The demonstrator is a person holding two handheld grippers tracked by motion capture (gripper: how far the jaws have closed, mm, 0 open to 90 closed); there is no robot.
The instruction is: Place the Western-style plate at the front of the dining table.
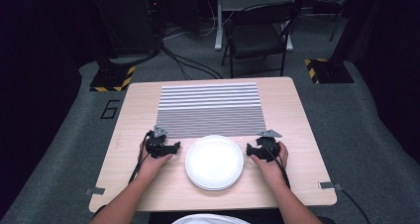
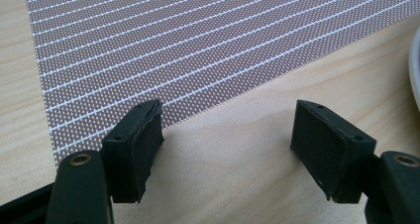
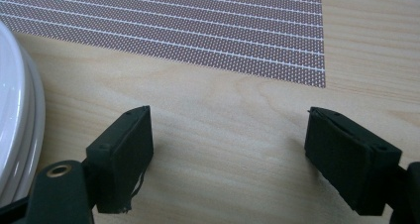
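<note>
White plates (image 1: 214, 162), stacked, at least two by the rims, sit on the wooden table (image 1: 297, 115) right between the two grippers, near the person's edge. Stack upright, flat, nothing on top.

Left gripper (image 1: 171, 148) just beside the stack's left rim, not touching it. Jaws apart with a clear gap, nothing between them, only bare table wood under the gap. In the left gripper view the left gripper (image 2: 225, 144) points toward the striped placemat (image 2: 198, 45), whose near corner lies just ahead of its left jaw; the plate rim (image 2: 415, 70) peeks in at the far right edge, off to the side of the right jaw.

Right gripper (image 1: 253, 150) just beside the stack's right rim, small gap, not touching. Jaws also apart, holding nothing. In the right gripper view the right gripper (image 3: 228, 135) has bare wood between the pads; stacked plate rims (image 3: 20, 115) sit just outside its left jaw, placemat (image 3: 188, 26) ahead of both jaws, its near edge apart from the tips.

Both hands rest on the table, forearms coming in from the near edge. Placemat (image 1: 210, 110) lies beyond both grippers, its near edge just behind the plates. Grey three-cornered plate tops each gripper; a cable trails back from each along the wrists.

Beyond the table: a dark folding chair (image 1: 257, 35) on grey floor.
</note>
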